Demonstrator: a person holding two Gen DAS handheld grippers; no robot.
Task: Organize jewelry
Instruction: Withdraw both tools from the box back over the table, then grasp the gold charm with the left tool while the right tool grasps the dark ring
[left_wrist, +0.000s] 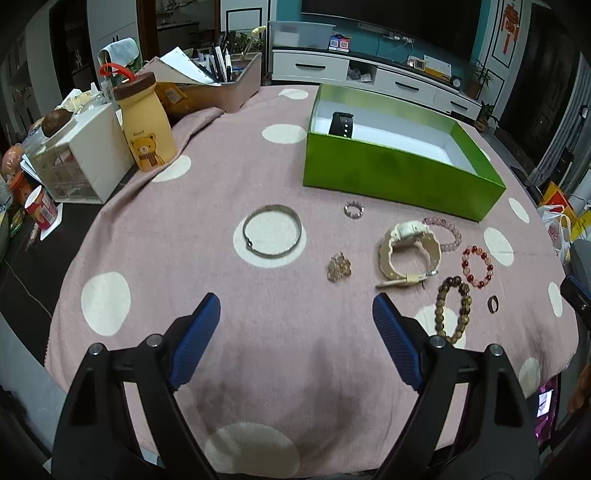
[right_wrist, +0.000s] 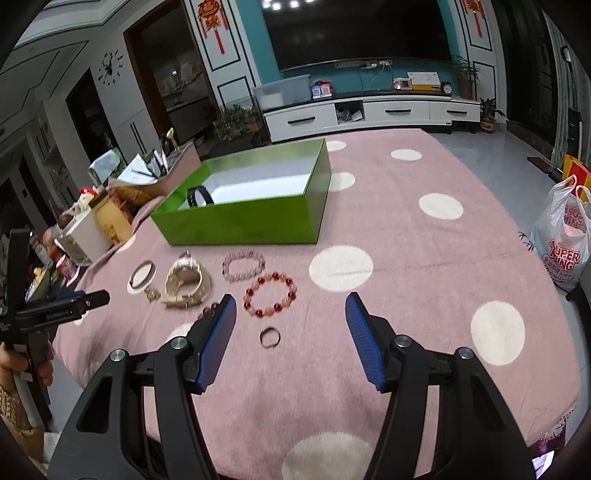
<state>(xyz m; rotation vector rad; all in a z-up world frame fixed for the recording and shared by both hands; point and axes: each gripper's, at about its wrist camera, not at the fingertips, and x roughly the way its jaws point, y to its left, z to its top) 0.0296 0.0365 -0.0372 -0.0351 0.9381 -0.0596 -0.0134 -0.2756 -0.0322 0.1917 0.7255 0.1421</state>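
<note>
on the pink cloth (left_wrist: 295, 147) | green box (left_wrist: 388, 173) beside loose bracelets | both grippers' jaws spread, holding nothing

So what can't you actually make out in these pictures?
- Box contents: near wall hides part of the floor in both views; only a black band shows.
- Wooden bracelet: left view, finger covers its lower end; right view, mostly behind a finger.
- Small ring: too small for detail.

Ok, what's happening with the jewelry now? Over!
Left gripper and right gripper open, empty. Black watch in green box; bracelets and cream watch on cloth. Nothing in the way.
</note>
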